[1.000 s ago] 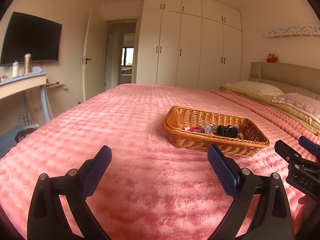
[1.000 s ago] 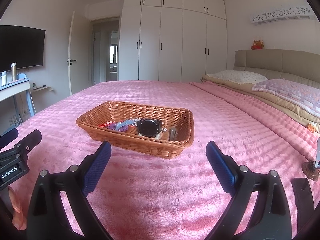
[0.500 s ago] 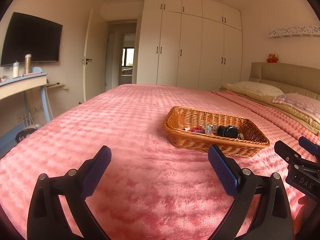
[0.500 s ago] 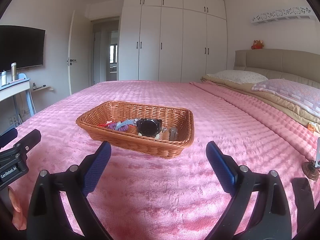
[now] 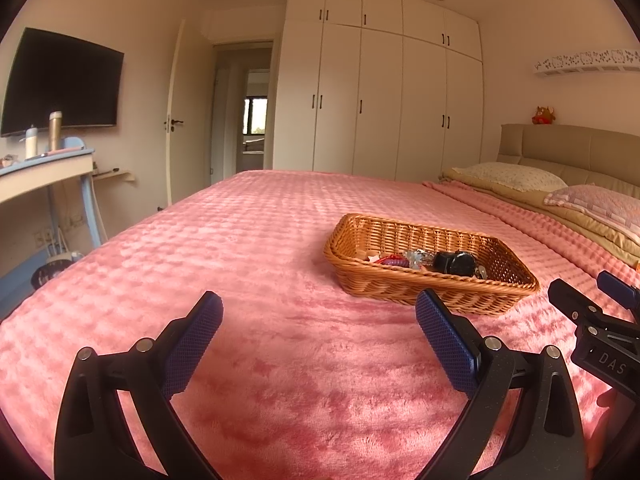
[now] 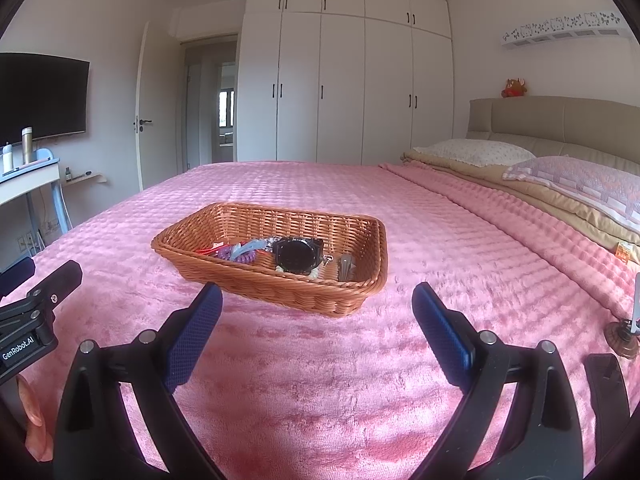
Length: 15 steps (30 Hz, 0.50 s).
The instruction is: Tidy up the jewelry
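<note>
A shallow wicker basket [image 6: 224, 270] [image 5: 404, 290] lies on the pink bedspread. Inside it are a black watch [image 6: 297, 255] [image 5: 455, 263], a purple coiled band [image 6: 234, 253], red and silver trinkets [image 5: 394, 259] and a small metal piece [image 6: 346, 267]. My right gripper [image 6: 316, 320] hovers open just in front of the basket, nothing between its blue pads. My left gripper [image 5: 318, 330] is open too, to the left of and short of the basket. Each gripper shows at the edge of the other's view.
Pillows [image 6: 576, 180] and a beige headboard [image 6: 560, 120] lie to the right. A small brown stand [image 6: 622, 338] sits on the bedspread at right, with a dark flat object [image 6: 606, 392] near it. A desk with bottles [image 5: 40, 160] stands at left.
</note>
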Available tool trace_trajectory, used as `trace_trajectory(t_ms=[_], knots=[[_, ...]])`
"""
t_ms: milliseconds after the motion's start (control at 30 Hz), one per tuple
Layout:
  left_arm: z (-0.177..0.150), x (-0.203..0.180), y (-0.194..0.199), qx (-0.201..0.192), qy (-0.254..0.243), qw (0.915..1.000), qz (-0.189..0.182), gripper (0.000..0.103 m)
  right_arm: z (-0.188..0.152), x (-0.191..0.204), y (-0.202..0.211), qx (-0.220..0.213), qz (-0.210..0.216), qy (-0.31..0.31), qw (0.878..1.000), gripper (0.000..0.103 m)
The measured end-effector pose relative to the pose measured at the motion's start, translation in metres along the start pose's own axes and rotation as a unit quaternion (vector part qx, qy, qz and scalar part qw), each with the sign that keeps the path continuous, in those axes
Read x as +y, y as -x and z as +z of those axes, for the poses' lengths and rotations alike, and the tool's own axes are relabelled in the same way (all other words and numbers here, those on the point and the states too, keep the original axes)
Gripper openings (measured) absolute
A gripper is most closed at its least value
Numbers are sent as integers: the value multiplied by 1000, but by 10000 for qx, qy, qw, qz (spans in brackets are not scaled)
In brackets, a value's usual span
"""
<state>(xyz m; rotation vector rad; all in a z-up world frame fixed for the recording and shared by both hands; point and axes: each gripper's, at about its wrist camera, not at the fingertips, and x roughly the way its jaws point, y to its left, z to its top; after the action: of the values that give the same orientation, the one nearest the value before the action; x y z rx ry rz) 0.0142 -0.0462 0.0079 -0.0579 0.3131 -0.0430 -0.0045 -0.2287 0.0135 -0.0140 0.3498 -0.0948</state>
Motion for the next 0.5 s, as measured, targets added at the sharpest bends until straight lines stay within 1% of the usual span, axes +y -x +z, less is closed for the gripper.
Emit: trace_trajectory(t_ms=[500], knots=[[1, 0, 0, -37, 11, 10000, 25, 94, 0, 0, 0, -2, 0, -7, 10000, 93]])
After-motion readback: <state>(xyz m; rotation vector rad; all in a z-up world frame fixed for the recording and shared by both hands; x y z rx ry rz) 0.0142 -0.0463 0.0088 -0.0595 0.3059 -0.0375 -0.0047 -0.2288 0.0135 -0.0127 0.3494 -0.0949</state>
